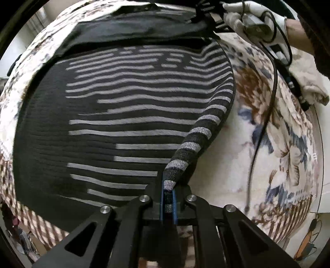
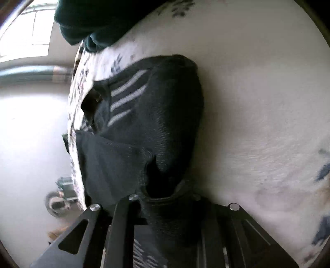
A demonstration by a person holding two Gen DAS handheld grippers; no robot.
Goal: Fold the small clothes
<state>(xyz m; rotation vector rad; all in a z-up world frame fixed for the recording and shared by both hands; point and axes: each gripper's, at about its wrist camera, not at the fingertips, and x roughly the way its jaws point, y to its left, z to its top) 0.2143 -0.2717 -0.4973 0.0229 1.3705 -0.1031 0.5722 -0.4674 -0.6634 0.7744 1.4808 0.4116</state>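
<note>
Left tool [image 1: 168, 198] on sweater [image 1: 115, 115] edge

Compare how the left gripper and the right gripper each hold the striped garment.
The left gripper pinches a thin striped edge of the garment between shut fingers; the right gripper is buried under bunched dark cloth, its fingers hidden. Both have hold of the same garment.

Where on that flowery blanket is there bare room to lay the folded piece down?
Free: the pale blanket patch right of the striped sweater, bordered by its raised edge and the dangling black cable. Crowded: the left and middle, covered by the sweater, and the far right corner, where the gloved right hand works its tongs.
</note>
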